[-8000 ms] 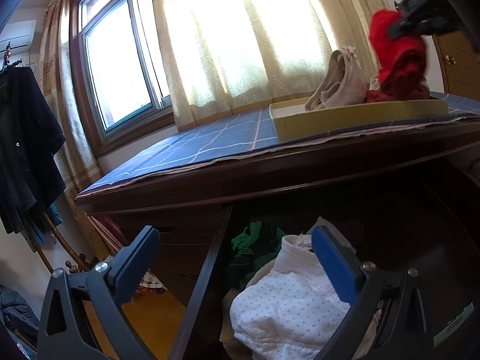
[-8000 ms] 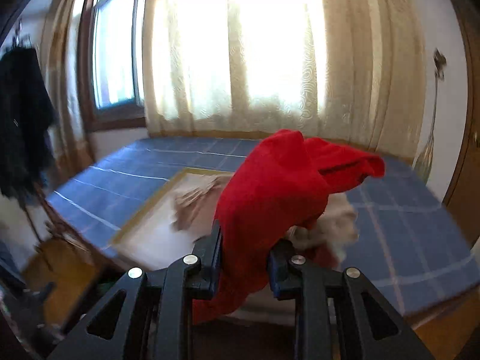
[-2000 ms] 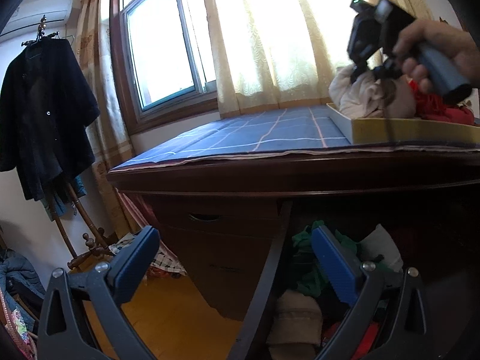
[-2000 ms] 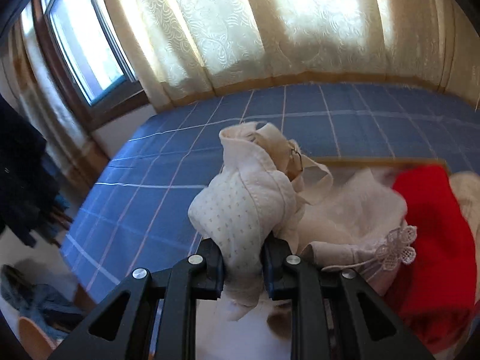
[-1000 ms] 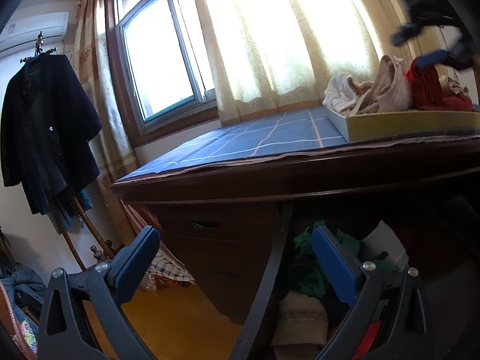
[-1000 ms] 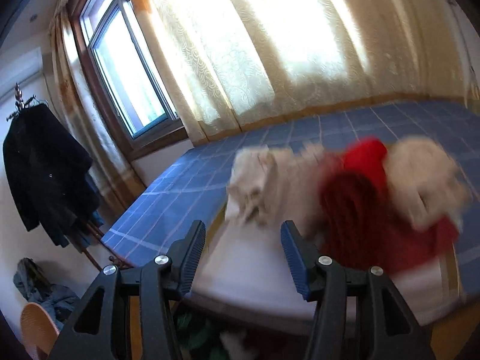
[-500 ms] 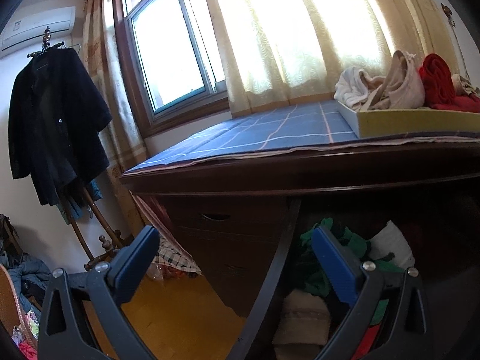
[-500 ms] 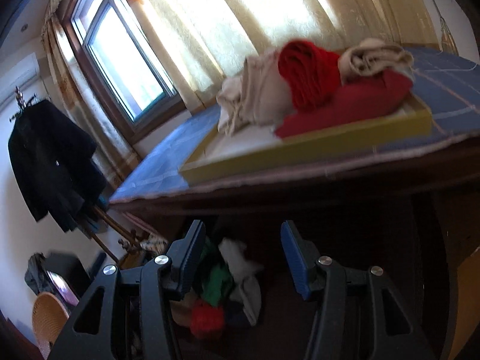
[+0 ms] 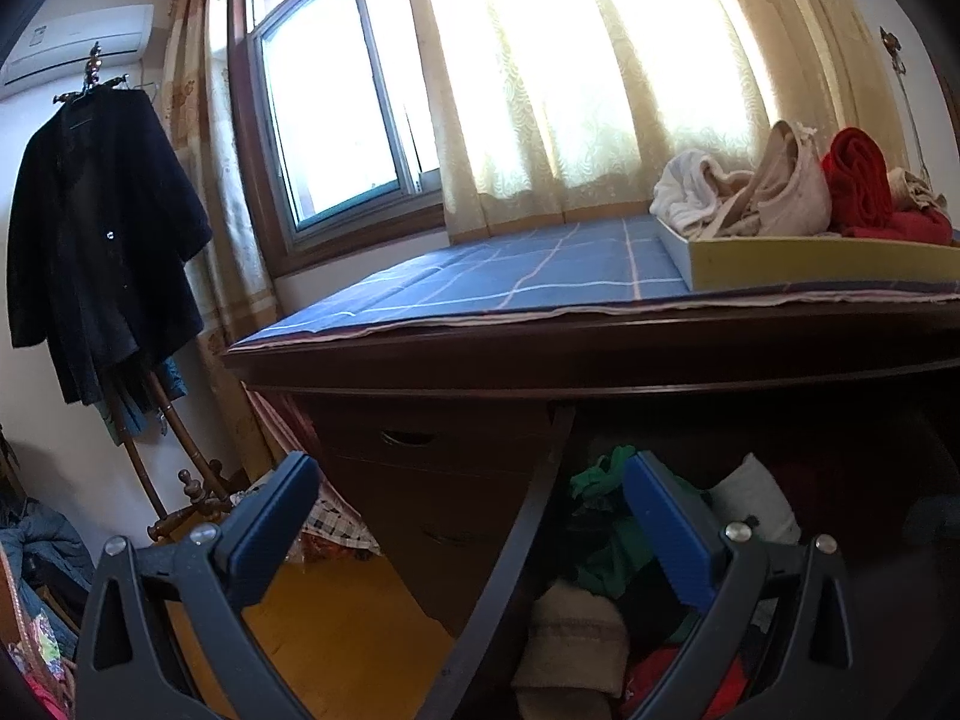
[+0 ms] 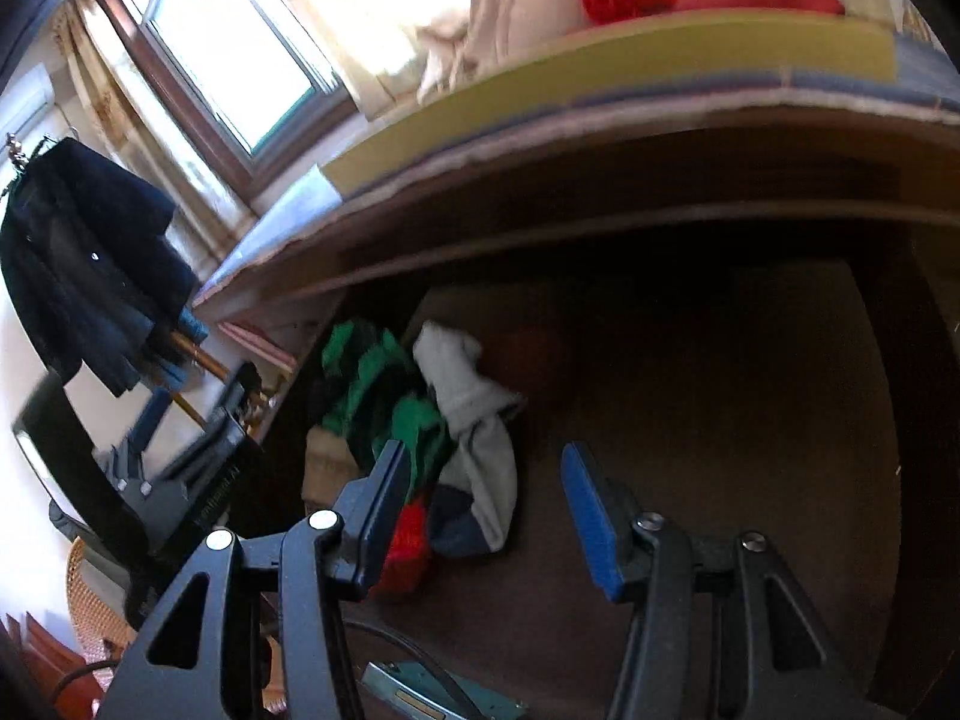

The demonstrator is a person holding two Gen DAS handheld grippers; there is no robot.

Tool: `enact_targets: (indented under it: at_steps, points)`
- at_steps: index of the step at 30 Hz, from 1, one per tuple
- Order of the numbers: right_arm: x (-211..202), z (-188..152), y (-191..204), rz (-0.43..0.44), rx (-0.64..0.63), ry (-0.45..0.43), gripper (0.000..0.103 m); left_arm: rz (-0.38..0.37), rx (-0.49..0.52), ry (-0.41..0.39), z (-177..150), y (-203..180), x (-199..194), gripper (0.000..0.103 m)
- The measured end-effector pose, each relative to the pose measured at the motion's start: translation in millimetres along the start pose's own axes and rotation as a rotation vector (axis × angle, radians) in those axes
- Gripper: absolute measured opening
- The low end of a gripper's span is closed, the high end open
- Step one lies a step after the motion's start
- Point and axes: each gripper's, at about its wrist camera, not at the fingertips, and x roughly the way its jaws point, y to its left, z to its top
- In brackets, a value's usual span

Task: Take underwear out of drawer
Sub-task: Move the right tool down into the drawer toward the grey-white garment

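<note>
The dark wooden drawer (image 10: 708,408) stands pulled out under the desk top. At its left end lies a heap of garments: a green one (image 10: 384,396), a grey-white one (image 10: 474,420), a red one (image 10: 408,546) and a beige one (image 10: 327,462). My right gripper (image 10: 489,486) hangs open just above that heap with nothing between its pads. My left gripper (image 9: 468,522) is open and empty at the drawer's left side wall (image 9: 522,546). The same green garment (image 9: 606,480) and a white one (image 9: 750,504) show behind its right finger.
A yellow tray (image 9: 810,264) on the blue checked cloth (image 9: 510,282) holds white, beige and red underwear (image 9: 858,186). A dark coat (image 9: 90,240) hangs on a stand at the left. The drawer's right half shows bare wood. The desk edge overhangs the drawer.
My right gripper has dropped from tray height to below the desk edge, over the drawer's clothes, still open and empty. The left gripper has stayed in place.
</note>
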Motion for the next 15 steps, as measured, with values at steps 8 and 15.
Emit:
enact_targets:
  at_steps: [8, 15]
  points:
    - [11.9, -12.1, 14.8, 0.034, -0.050, 0.089, 0.055, -0.005, -0.036, 0.006, 1.0, 5.2, 0.8, 0.103]
    - [15.5, 12.2, 14.0, 0.064, -0.019, 0.108, 0.055, -0.034, -0.051, 0.012, 2.1, 6.9, 2.8, 0.103]
